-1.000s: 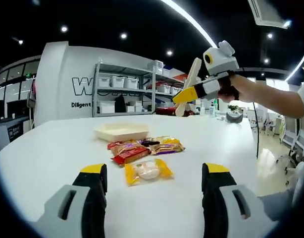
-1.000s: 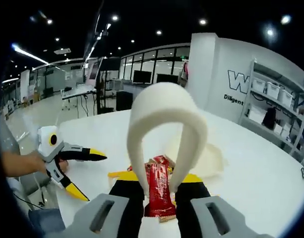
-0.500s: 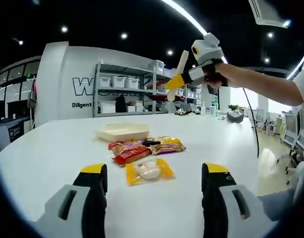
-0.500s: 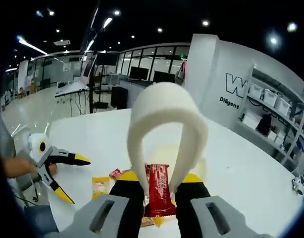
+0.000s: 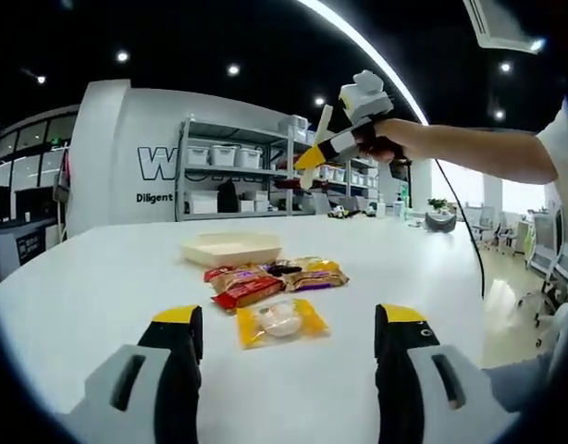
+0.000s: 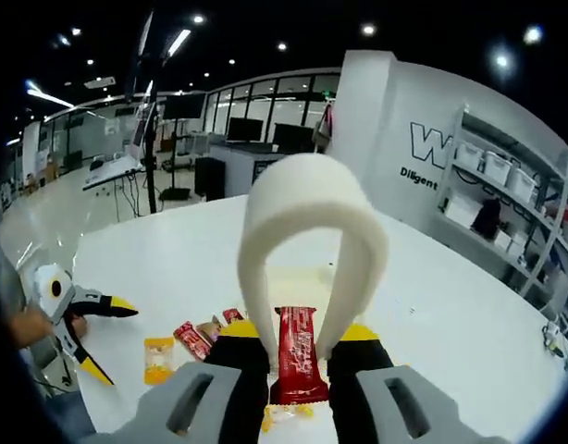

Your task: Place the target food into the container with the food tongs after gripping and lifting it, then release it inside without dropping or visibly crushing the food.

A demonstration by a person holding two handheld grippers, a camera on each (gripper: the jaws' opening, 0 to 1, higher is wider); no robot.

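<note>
Right gripper view: my right claw [image 6: 298, 356] squeezes tongs [image 6: 312, 231] clamping a red bar [image 6: 297, 356] aloft — next, lower into tray [image 6: 302, 277]; left claw [image 5: 284, 356] wide.

One tray [image 5: 229, 248], one pair of tongs [image 6: 311, 242] and two grippers were counted; about five snack packets [image 5: 270, 280] were seen, one more red bar [image 6: 298, 355] being held at 6 o'clock.

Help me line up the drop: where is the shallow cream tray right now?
In the left gripper view, the shallow cream tray sits on the white table, just behind the cluster of wrapped snacks, left of centre, below the raised right gripper.
</note>
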